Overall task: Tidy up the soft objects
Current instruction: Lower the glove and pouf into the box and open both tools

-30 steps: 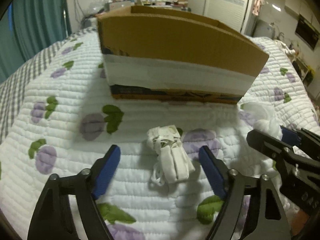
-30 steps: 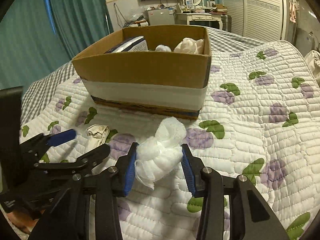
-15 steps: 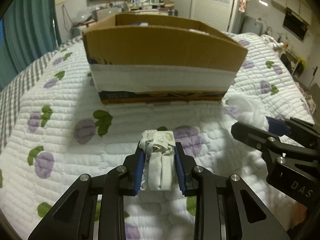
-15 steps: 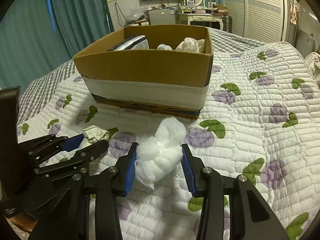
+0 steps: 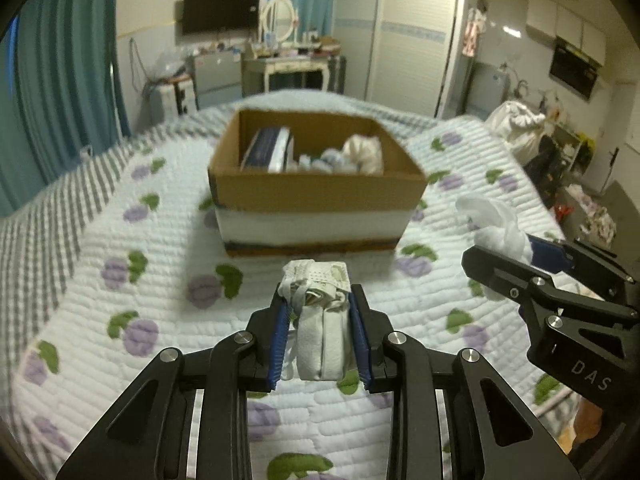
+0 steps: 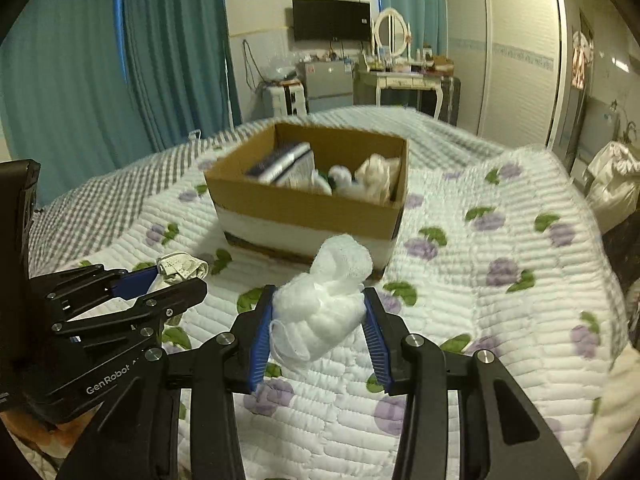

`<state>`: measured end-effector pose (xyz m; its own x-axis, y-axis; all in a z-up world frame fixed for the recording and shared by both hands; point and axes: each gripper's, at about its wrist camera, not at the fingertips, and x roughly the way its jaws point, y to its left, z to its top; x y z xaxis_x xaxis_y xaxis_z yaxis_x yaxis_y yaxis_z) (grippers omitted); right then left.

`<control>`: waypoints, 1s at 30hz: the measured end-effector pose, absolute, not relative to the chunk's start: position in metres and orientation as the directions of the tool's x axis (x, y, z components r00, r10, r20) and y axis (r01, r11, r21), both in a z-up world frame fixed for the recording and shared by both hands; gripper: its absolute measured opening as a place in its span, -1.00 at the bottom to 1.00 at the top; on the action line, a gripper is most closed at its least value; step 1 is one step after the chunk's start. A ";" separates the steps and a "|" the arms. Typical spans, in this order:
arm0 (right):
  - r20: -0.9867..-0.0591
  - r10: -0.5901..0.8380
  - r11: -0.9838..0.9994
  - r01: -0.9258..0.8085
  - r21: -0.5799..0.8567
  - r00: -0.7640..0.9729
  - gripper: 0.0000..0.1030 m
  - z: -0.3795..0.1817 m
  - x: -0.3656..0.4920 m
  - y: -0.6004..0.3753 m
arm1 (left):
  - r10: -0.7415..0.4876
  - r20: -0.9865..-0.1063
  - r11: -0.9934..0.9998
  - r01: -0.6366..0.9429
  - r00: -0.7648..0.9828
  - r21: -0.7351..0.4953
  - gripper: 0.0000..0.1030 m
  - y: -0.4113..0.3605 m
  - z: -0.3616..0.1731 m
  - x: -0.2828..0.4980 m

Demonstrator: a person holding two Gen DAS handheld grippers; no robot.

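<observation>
My left gripper [image 5: 318, 300] is shut on a rolled white cloth bundle [image 5: 320, 320] and holds it above the quilt. My right gripper [image 6: 320, 300] is shut on a fluffy white mesh bundle [image 6: 324, 304], also lifted. Each gripper shows in the other's view: the right one [image 5: 520, 256] with its mesh bundle [image 5: 496, 228], the left one [image 6: 160, 276] with its cloth bundle [image 6: 180, 266]. An open cardboard box [image 5: 316, 192] stands ahead on the bed; it also shows in the right wrist view [image 6: 308, 208] and holds a dark book and several white soft items.
The bed is covered by a white quilt [image 5: 120, 240] with purple and green flower prints. Teal curtains [image 6: 100, 60] hang at the left. A dresser with mirror [image 6: 400, 64] and a wardrobe [image 6: 520, 52] stand beyond the bed.
My left gripper closed on the cloth bundle and lifted it off the quilt. Both grippers rose, so the box's inside now shows.
</observation>
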<state>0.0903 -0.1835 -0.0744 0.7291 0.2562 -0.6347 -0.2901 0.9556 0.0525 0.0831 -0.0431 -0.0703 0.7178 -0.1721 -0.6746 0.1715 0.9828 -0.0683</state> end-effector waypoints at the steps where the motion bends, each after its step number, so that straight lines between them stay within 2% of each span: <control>1: -0.627 0.254 0.956 -0.291 0.046 0.736 -0.19 -0.067 0.088 -0.184 | -0.171 -0.661 0.982 0.180 0.731 -0.055 -0.46 -0.045 -0.061 0.082; 9: -0.556 0.238 0.956 -0.292 -0.008 0.796 -0.19 -0.009 0.094 -0.196 | -0.171 -0.586 0.977 0.215 0.792 0.005 -0.46 -0.056 -0.015 0.093; 16: -0.495 0.239 0.954 -0.298 -0.042 0.836 -0.19 0.032 0.126 -0.199 | -0.193 -0.558 0.972 0.234 0.807 0.002 -0.46 -0.065 0.001 0.143; 21: -0.502 0.259 0.952 -0.307 -0.015 0.826 -0.19 0.033 0.170 -0.202 | -0.201 -0.582 0.971 0.239 0.788 -0.011 -0.46 -0.070 -0.008 0.185; 30: -0.575 0.254 0.954 -0.301 0.015 0.777 -0.19 -0.012 0.248 -0.208 | -0.199 -0.667 0.969 0.246 0.718 -0.024 -0.46 -0.080 -0.057 0.245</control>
